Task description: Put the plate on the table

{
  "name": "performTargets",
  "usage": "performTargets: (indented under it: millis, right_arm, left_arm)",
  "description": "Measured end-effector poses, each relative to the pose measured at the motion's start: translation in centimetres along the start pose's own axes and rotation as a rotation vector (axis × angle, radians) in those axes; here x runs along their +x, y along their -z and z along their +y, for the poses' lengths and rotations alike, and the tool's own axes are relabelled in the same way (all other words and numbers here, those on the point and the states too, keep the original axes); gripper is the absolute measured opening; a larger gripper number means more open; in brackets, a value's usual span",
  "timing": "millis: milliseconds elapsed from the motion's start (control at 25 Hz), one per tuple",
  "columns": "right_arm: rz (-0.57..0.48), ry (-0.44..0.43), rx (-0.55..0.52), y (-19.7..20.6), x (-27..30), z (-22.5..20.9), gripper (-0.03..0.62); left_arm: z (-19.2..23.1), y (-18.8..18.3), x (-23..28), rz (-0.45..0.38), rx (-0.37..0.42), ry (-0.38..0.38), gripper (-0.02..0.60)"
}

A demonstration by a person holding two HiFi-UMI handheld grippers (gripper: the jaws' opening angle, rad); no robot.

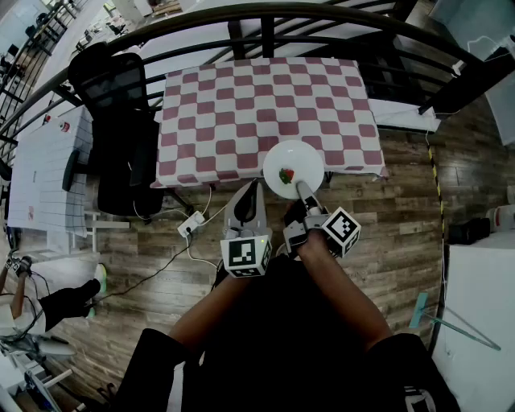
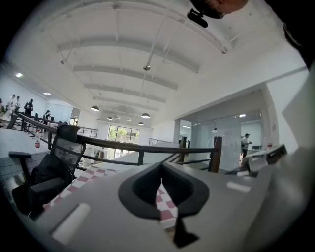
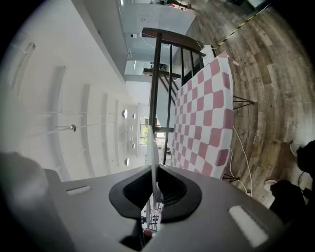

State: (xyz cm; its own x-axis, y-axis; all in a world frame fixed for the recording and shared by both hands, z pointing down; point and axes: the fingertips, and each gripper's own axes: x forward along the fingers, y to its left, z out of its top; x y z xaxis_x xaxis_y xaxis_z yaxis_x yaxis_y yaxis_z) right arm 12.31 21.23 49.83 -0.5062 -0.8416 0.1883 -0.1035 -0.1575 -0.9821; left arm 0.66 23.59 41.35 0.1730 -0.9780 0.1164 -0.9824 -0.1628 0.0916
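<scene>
A white plate (image 1: pixel 294 167) with a small red and green mark on it hangs over the near edge of the table (image 1: pixel 241 105), which wears a red-and-white checked cloth. My right gripper (image 1: pixel 304 190) is shut on the plate's near rim. In the right gripper view the plate (image 3: pixel 154 162) shows edge-on between the pads, with the checked table (image 3: pixel 206 113) beyond. My left gripper (image 1: pixel 253 187) floats just left of the plate, short of the table edge, its fingers together and empty. In its own view the left gripper (image 2: pixel 160 170) looks across the checked table (image 2: pixel 93 174).
A black office chair (image 1: pixel 121 121) stands against the table's left side. A dark curved railing (image 1: pixel 265 16) runs behind the table. A power strip with cables (image 1: pixel 191 225) lies on the wood floor below the table edge. White tables (image 1: pixel 40 169) stand at far left.
</scene>
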Motion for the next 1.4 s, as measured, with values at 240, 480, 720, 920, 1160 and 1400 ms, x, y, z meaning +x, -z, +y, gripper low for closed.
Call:
performTargets:
  millis: [240,480,720,920,1160,1400]
  right_arm:
    - [-0.006,-0.024,-0.027,-0.7,-1.0,0.6,0.015]
    - [0.007,-0.021,-0.028,-1.3,-1.9,-0.3,0.015]
    - [0.016,-0.010,-0.015,-1.6,-2.8,-1.2,0.015]
    - [0.023,-0.016,-0.014,-2.5,-2.1,-1.3,0.015]
    - [0.021,-0.010,-0.019,-3.1,-1.1,-1.3,0.017]
    - [0.041,0.013,-0.033,-3.8,0.7,-1.8,0.017]
  left_arm:
    - [-0.6,-0.1,-0.5,-0.007,0.001,-0.016,0.008]
    - [-1.3,0.7,-1.3,-0.011,0.004,-0.043,0.009]
    - [-1.4,0.9,-1.6,-0.005,0.011,-0.055,0.008]
    - [-0.8,0.7,-1.0,-0.012,0.023,-0.071,0.009]
    - [-0.3,1.1,0.2,-0.005,0.010,-0.073,0.008]
    - [0.2,1.3,2.3,0.000,0.008,-0.066,0.009]
